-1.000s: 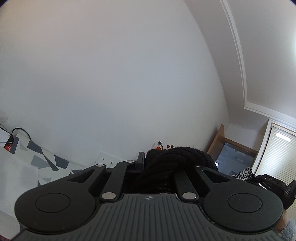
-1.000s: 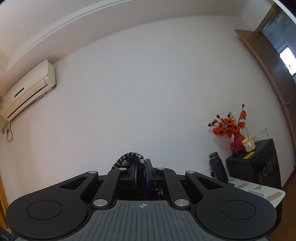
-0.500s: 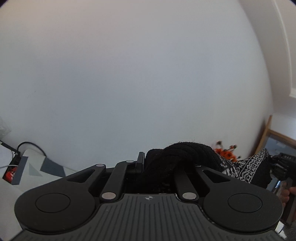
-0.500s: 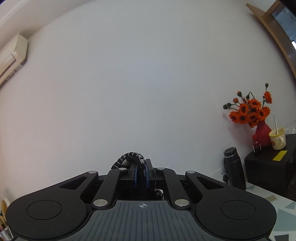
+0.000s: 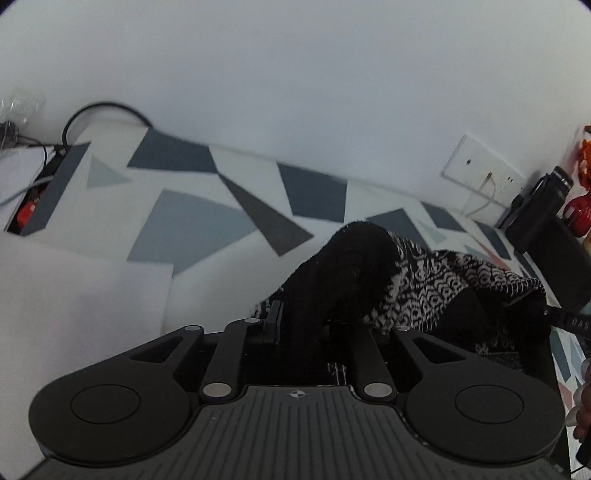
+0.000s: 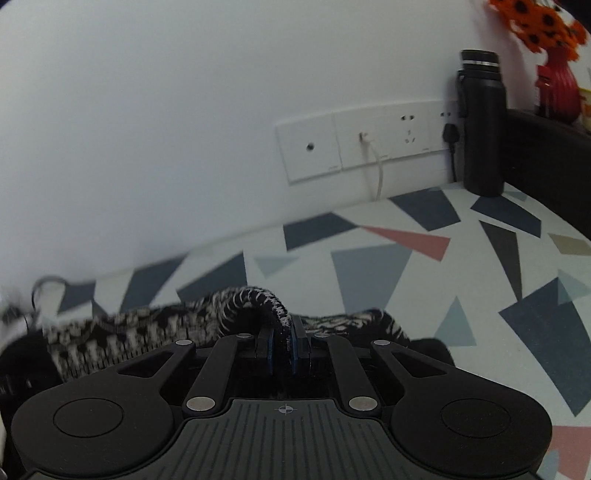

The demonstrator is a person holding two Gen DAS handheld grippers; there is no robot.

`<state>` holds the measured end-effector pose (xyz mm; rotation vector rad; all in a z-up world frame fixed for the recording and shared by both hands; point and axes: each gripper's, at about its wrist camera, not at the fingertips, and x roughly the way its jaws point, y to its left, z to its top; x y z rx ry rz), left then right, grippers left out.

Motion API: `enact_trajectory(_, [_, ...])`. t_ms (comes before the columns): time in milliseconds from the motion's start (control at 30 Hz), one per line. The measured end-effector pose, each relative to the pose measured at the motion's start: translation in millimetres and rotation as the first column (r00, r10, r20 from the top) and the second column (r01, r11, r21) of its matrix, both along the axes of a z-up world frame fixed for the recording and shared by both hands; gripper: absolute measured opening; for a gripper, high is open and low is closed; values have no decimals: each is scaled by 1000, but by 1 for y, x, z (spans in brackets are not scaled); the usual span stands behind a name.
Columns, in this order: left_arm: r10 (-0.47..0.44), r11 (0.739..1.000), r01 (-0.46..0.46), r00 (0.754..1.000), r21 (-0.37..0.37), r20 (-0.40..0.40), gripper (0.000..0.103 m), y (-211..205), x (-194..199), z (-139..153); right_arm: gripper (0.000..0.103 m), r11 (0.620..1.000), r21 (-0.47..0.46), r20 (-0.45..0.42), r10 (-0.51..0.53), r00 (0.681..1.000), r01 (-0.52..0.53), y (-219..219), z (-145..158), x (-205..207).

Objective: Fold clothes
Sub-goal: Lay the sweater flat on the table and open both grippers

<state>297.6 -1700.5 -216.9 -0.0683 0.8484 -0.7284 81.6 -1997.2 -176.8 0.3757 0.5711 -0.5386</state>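
Black-and-white knit garment [image 5: 424,280] | clamped in left tool [image 5: 295,325] | pinched in right tool [image 6: 282,338] | stretched between

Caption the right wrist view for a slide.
Right claw shut on black-and-white patterned garment above geometric-print table.

Black and white zigzag knit on the garment [image 5: 436,280], with a plain black fuzzy fold at centre frame. White tabletop [image 6: 406,236] strewn with navy, grey-blue, charcoal, pink and tan triangles and shards. Matt black gripper bodies along the bottom of both views; blue pads on the right fingers [image 6: 271,350]. White wall and white socket plate [image 6: 354,142], upper middle. Black bottle [image 6: 482,122] at upper right, beside a red vase [image 6: 559,92] of orange flowers [image 6: 535,20]. Black cable [image 5: 99,110] at upper left.
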Motion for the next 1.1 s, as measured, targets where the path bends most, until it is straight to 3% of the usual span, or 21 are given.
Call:
enact_trajectory(67, [-2, 1000, 2, 1000, 15, -21, 31, -4, -2, -2, 9, 994, -66, -114, 80, 990, -88, 15, -18, 17])
enact_trajectory(133, [-36, 999, 36, 999, 29, -20, 62, -11, -7, 1, 11, 988, -78, -181, 121, 976, -137, 22, -33, 25])
enact_trajectory(233, [-66, 992, 65, 998, 111, 2, 90, -27, -14, 7, 26, 982, -71, -211, 159, 964, -178, 27, -39, 28])
enact_trajectory(333, [-41, 976, 31, 998, 216, 42, 94, -34, -31, 16, 58, 974, -72, -223, 192, 956, -213, 35, -36, 28])
enact_trajectory(367, [-20, 970, 8, 999, 241, 48, 95, -35, -37, 19, 75, 972, -75, -228, 199, 953, -221, 38, -34, 28])
enact_trajectory(433, [26, 962, -38, 999, 272, 46, 96, -34, -51, 25, 85, 966, -98, -214, 214, 953, -239, 43, -25, 17])
enact_trajectory(500, [62, 951, -71, 997, 300, 39, 98, -33, -67, 31, 102, 962, -120, -189, 221, 957, -246, 48, -11, 0])
enact_trajectory(767, [108, 923, -106, 994, 370, 17, 100, -40, -137, 49, 102, 964, -170, -103, 188, 977, -204, 32, 48, -98])
enact_trajectory(933, [106, 911, -96, 994, 402, -4, 102, -41, -181, 47, 102, 982, -146, -66, 111, 992, -120, 2, 63, -169])
enact_trajectory(1100, [101, 896, -79, 995, 437, -26, 102, -40, -225, 42, 102, 994, -100, -51, 42, 998, -47, -14, 58, -227])
